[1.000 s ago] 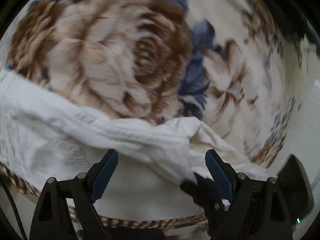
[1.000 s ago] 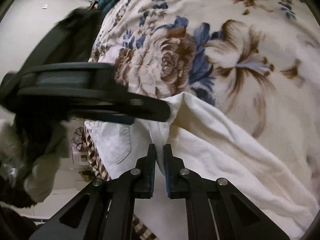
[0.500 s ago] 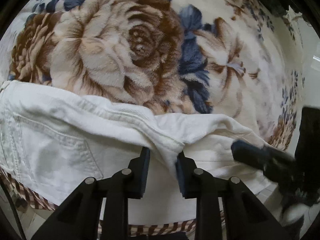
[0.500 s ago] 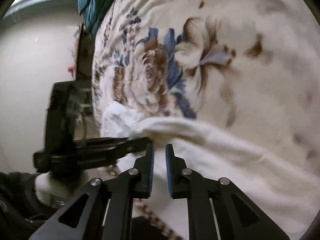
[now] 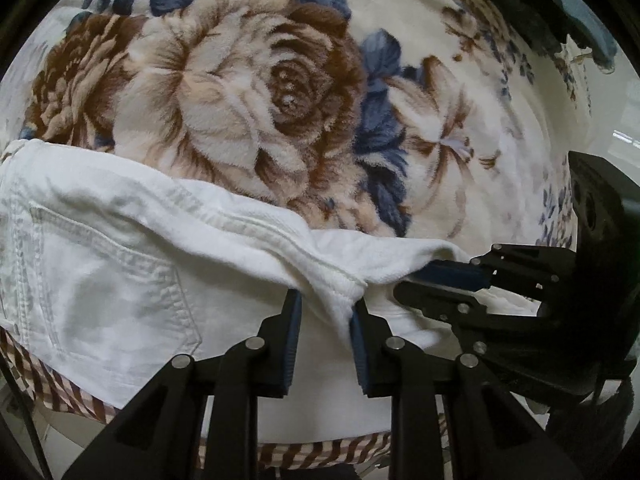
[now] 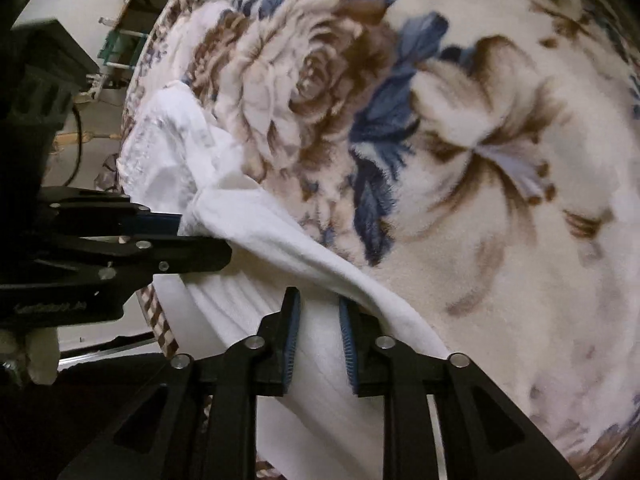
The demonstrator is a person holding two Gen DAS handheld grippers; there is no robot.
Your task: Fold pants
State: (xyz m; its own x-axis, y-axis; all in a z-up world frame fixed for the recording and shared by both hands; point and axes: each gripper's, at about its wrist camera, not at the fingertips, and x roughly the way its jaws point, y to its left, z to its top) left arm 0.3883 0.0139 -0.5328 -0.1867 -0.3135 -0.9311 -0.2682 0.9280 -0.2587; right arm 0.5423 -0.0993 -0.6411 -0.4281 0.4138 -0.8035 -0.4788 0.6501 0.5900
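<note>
The bed's floral blanket (image 5: 248,92) filled most of both views, its big brown rose and blue leaves running up to the far edge, and a brown checked cloth (image 5: 60,384) showed along the bed's near edge beneath it. The white pants (image 5: 100,264) lay at that near edge, back pocket up toward the left end, with one ridge of their fabric lifted off the blanket and running across toward the right. Our left gripper (image 5: 324,320) pointed steeply down at that ridge; its jaws stood narrow and pinched a thick seamed fold of the pants between the blue pads. Our right gripper (image 6: 318,324) came in just beside it from the right, tilted down less steeply, and its jaws were opening, with pants fabric lying between the pads but, as far as we could tell, no longer pressed by them. We judged the step to be a hand-over along the raised edge: the left kept the fold while the right let go to take a new hold farther along. To do that well, we would have kept the left hand's grip firm and level so the ridge did not sag, drawn the right jaws fully clear of the cloth before sliding sideways, and re-pinched through both layers at the seam, not the top layer alone, so the fold stayed even. A snagged pad could have dragged the ridge crooked.
</note>
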